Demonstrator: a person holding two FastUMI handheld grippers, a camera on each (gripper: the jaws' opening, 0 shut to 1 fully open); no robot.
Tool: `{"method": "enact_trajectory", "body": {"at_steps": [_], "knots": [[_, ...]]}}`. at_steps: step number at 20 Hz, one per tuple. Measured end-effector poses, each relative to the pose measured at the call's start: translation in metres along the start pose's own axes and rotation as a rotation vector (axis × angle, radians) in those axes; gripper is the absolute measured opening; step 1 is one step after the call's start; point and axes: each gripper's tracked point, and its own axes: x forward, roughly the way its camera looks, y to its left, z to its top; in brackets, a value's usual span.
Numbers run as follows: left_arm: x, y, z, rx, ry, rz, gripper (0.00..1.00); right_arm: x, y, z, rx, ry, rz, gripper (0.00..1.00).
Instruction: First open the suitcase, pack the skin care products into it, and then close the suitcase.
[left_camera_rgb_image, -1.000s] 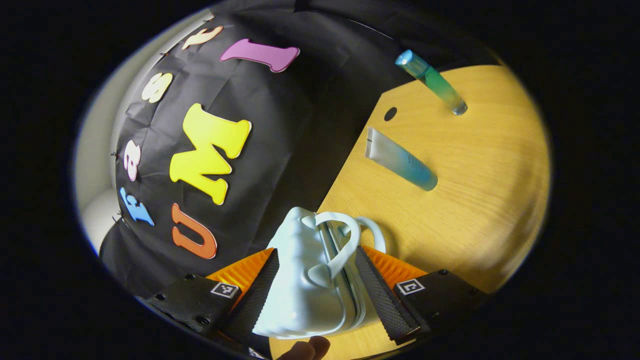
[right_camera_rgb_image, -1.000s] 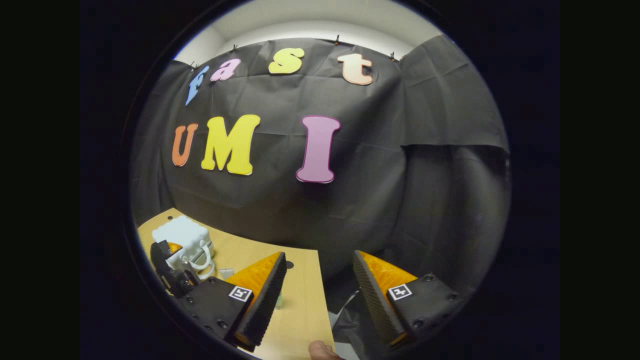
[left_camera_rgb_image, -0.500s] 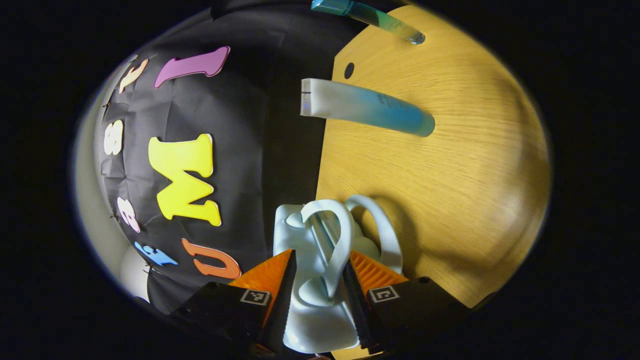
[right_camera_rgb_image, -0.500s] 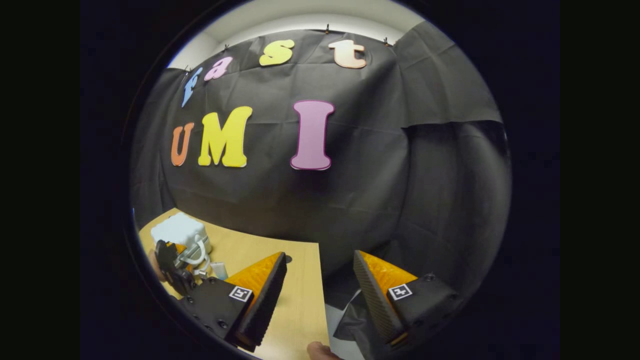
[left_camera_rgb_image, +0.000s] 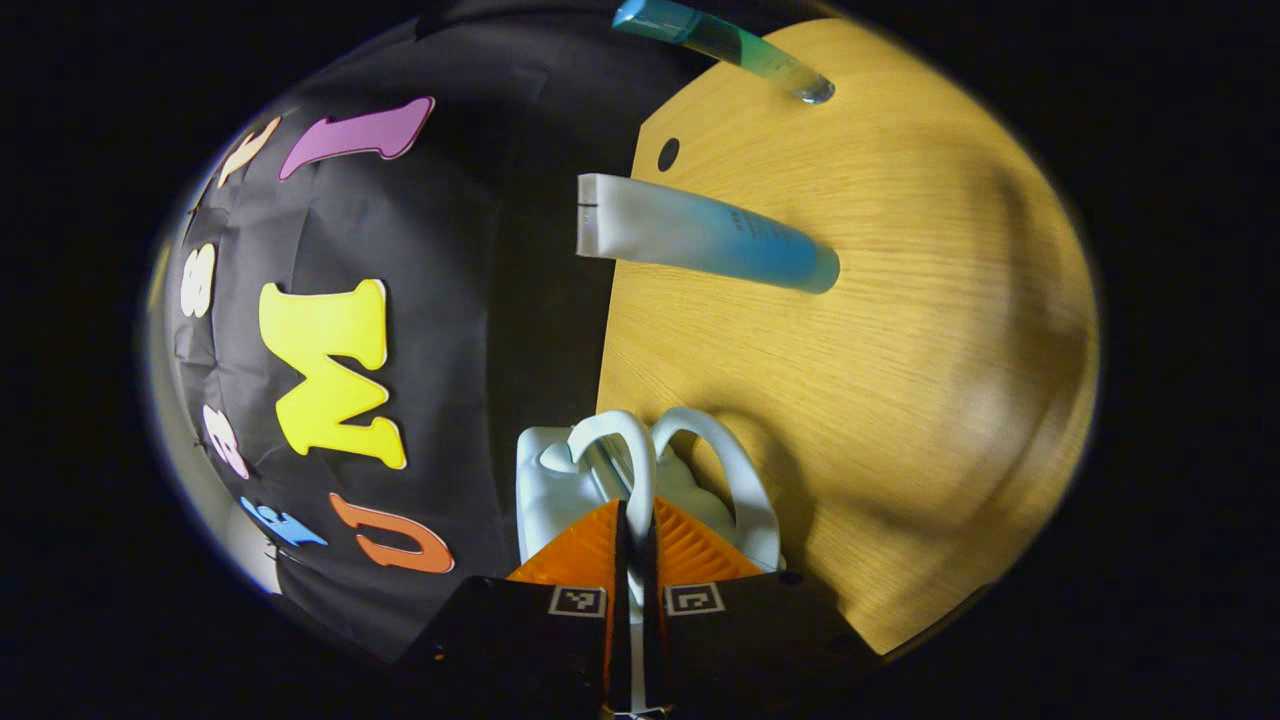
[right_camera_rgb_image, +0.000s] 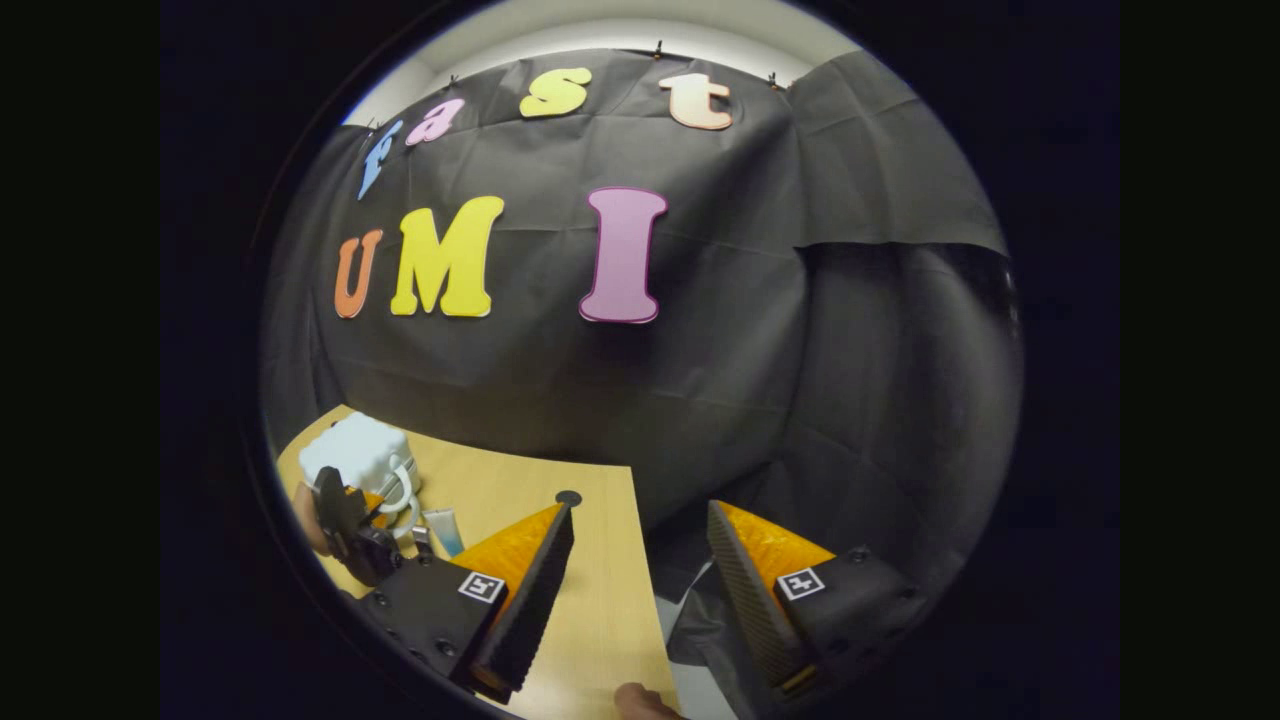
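Left gripper (left_camera_rgb_image: 633, 545): fingers drawn together to a narrow slit, clamped on 1 of the 2 white loop handles (left_camera_rgb_image: 628, 460) of the suitcase. The second handle (left_camera_rgb_image: 735, 480) arches free, just beside the held one, on the table side.

Suitcase (left_camera_rgb_image: 545, 480): small, white, moulded shell, closed, standing on the wooden table (left_camera_rgb_image: 900, 330) at its edge next to the black cloth wall. In the right gripper view the suitcase (right_camera_rgb_image: 355, 455) sits at the table's far left corner, with the left gripper (right_camera_rgb_image: 350, 515) and part of the hand holding it right in front of it.

Skin care tube (left_camera_rgb_image: 700, 240): white fading to blue, lying flat on the table beyond the suitcase, its crimped end reaching over the table edge. It is well apart from the suitcase. In the right gripper view a tube (right_camera_rgb_image: 445, 530) lies just beside the suitcase handles.

Slim bottle (left_camera_rgb_image: 720, 45): blue-green, translucent, farther from the suitcase than the tube, near the far table edge.

Round hole (left_camera_rgb_image: 668, 153): dark, in the table top between the tube and the slim bottle.

Right gripper (right_camera_rgb_image: 640, 590): fingers spread wide, nothing between them, held above the table's near edge, well apart from the suitcase.
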Motion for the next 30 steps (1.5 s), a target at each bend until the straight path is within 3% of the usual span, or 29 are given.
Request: {"method": "enact_trajectory", "body": {"at_steps": [5,9,19,22,26,30], "knots": [[-0.019,0.045,-0.009,-0.138,-0.090,-0.012,0.03,-0.014,0.030,0.022,-0.001,-0.035,-0.043,0.80],[-0.046,0.102,-0.032,-0.236,-0.143,0.031,0.02,-0.025,0.069,0.036,0.002,-0.063,-0.049,0.80],[-0.071,0.222,-0.178,-0.533,-0.155,0.141,0.02,-0.044,0.180,0.058,0.004,-0.089,-0.010,0.80],[-0.061,0.231,-0.235,-0.605,-0.144,0.156,0.03,-0.046,0.204,0.057,0.028,-0.067,-0.009,0.80],[-0.039,0.229,-0.302,-0.576,-0.078,0.181,0.03,-0.048,0.227,0.055,0.012,-0.042,-0.018,0.80],[-0.003,0.225,-0.356,-0.620,-0.048,0.169,0.03,-0.053,0.241,0.046,0.012,0.001,-0.036,0.80]]}}
